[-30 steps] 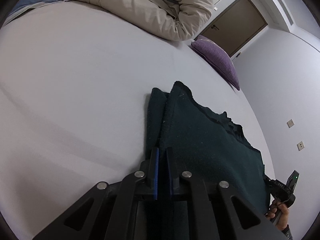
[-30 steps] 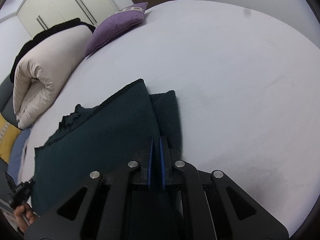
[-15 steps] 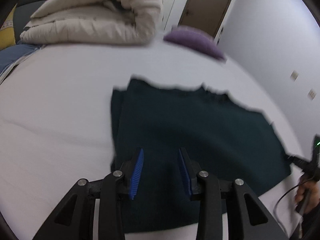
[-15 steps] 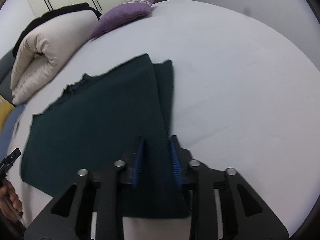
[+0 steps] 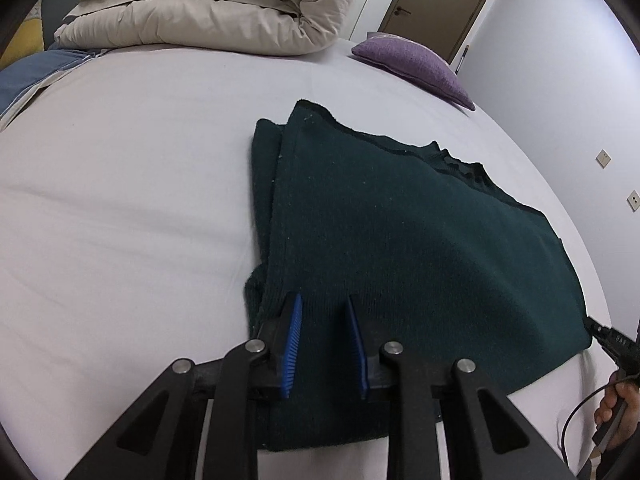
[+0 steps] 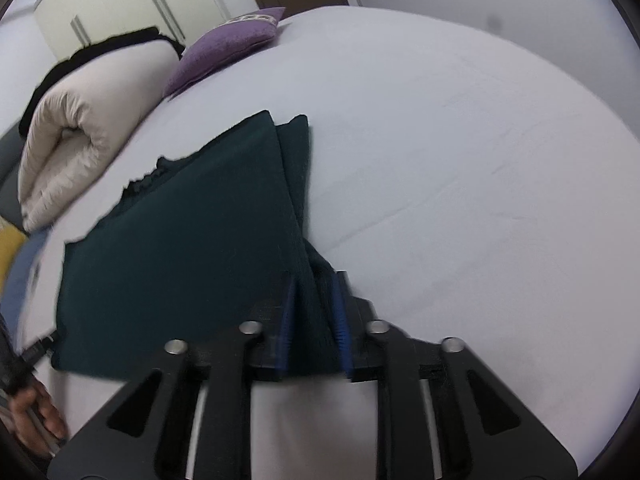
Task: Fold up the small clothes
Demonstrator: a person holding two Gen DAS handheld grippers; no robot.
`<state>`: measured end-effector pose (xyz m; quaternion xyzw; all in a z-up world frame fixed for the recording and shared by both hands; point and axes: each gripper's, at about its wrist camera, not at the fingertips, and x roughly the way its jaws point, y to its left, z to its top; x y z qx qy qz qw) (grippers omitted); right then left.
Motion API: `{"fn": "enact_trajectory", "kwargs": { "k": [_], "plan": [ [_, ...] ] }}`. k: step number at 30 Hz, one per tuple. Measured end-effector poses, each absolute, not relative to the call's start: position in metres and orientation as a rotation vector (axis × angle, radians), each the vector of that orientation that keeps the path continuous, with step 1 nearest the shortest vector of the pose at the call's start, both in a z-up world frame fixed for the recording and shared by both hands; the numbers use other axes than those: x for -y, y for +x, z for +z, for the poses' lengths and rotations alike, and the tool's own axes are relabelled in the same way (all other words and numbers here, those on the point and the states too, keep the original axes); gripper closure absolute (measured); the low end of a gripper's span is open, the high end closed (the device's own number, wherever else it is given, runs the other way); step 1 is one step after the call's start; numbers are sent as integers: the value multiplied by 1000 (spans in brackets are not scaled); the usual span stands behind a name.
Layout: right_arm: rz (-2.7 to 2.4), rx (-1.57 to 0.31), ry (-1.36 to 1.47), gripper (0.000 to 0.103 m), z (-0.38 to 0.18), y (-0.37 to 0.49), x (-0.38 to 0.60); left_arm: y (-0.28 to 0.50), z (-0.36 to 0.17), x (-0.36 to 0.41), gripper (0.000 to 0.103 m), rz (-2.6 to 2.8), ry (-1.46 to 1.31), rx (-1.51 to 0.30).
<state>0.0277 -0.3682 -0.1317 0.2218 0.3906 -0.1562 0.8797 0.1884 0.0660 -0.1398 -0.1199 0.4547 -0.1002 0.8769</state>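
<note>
Dark green knit lies between the blue pads of the left gripper (image 5: 322, 322), whose jaws stand apart and are closing over the near left edge of the folded sweater (image 5: 400, 240) without pressing it. The right gripper (image 6: 314, 300), at the sweater's near right corner, is blurred in its own view: its pads show a gap with bunched fabric in it and the jaws are closing; it seems to pinch the sweater, though the blur leaves that unsure.

The sweater is folded flat, a sleeve tucked along each side edge, its ragged collar on the far edge. It lies in the middle of the bed (image 5: 120, 200), on a pale, lightly creased sheet.

Beyond the sweater to the left a beige duvet (image 5: 220, 12) is rolled up; beyond it to the right rests a purple cushion (image 5: 416, 66), and past that a brown door (image 5: 440, 0). A hand (image 5: 618, 412) holds the right gripper's handle at the sweater's near right.
</note>
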Motion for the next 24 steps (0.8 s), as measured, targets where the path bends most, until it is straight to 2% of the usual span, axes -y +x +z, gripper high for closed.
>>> {"fn": "enact_trajectory", "kwargs": {
  "k": [5,16,17,19,24],
  "plan": [
    [-324,-826,485,98,-141,15,369,188,-142,-65,77,-213,-251,-954],
    [-299,-871,472,96,-143,18,369,184,-134,-67,73,-212,-269,-956],
    [-295,-877,479,94,-142,21,371,183,-131,-67,73,-210,-272,-953],
    [-332,-897,475,68,-135,19,372,180,-123,-67,68,-207,-278,-933],
    [-370,-735,403,66,-88,9,356,184,-96,-51,61,-224,-232,-850]
  ]
}}
